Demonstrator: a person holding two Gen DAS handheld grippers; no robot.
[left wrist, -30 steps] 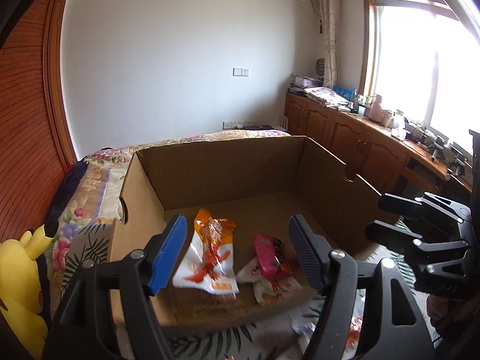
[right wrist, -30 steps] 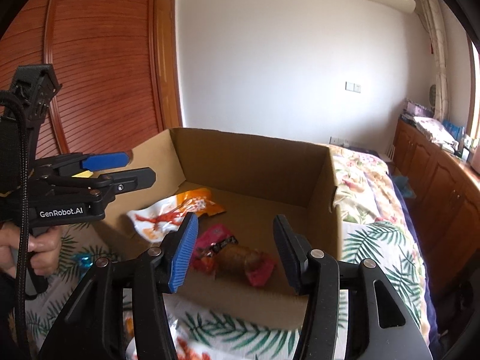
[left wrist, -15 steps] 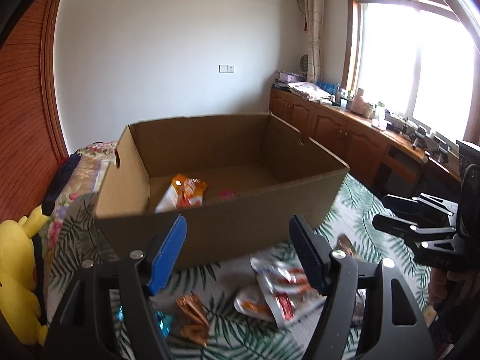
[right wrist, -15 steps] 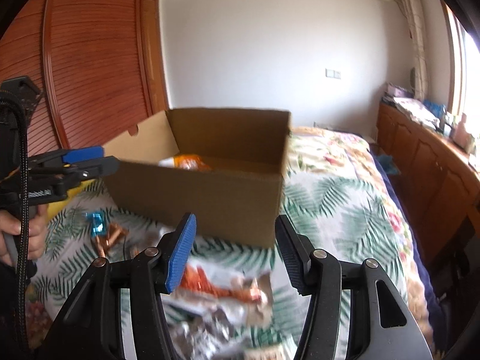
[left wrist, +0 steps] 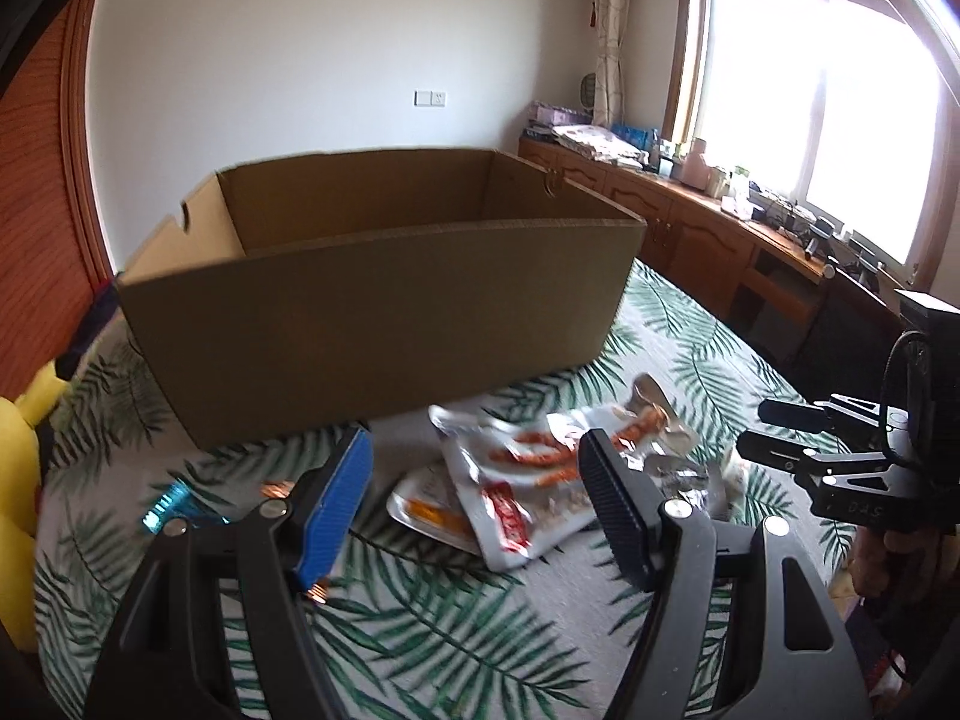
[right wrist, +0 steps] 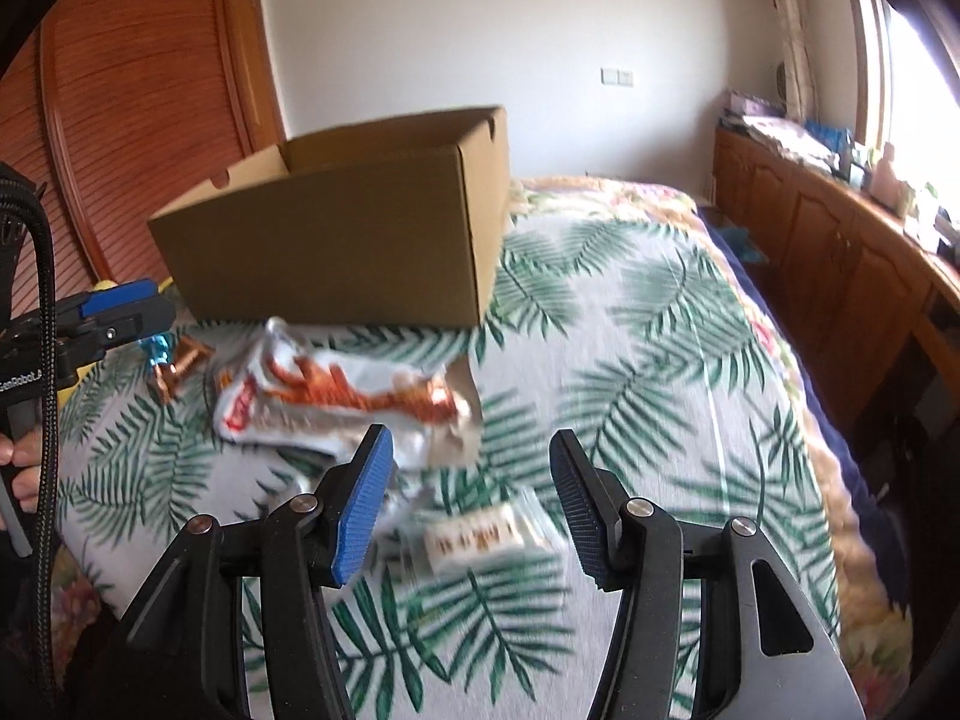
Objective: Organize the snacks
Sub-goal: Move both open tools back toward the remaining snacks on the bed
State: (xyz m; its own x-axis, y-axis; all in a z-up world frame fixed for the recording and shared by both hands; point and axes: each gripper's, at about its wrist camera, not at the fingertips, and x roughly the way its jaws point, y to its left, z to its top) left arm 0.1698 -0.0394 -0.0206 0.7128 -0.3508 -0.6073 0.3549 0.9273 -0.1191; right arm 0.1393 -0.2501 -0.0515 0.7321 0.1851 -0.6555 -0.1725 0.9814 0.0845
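I see an open cardboard box (left wrist: 384, 312) sitting on a bed (right wrist: 648, 360) covered with a palm-leaf print spread, its long side facing my left gripper (left wrist: 474, 504) and its long axis running left to right across that view. From my low angle the near wall hides whatever lies inside the box. Just in front of the box, on the bedspread, lies a loose heap of silver snack packets (left wrist: 540, 480) with red and orange printing; they overlap, and the largest one lies with its long axis running diagonally from near-left to far-right. My left gripper hangs above the near edge of that heap with its fingers spread wide and nothing between them. To its left lie a small blue-wrapped candy (left wrist: 171, 501) and copper-wrapped candies (right wrist: 177, 369), apart from the heap. My right gripper (right wrist: 468, 504) is also spread wide and empty, hovering over a small white packet (right wrist: 480, 537) with orange lettering, blurred, lying crosswise between the fingers. A yellow plush toy (left wrist: 18, 468) sits at the bed's left edge. Wooden cabinets (left wrist: 690, 228) run under the window beyond the bed, well apart from the snacks.
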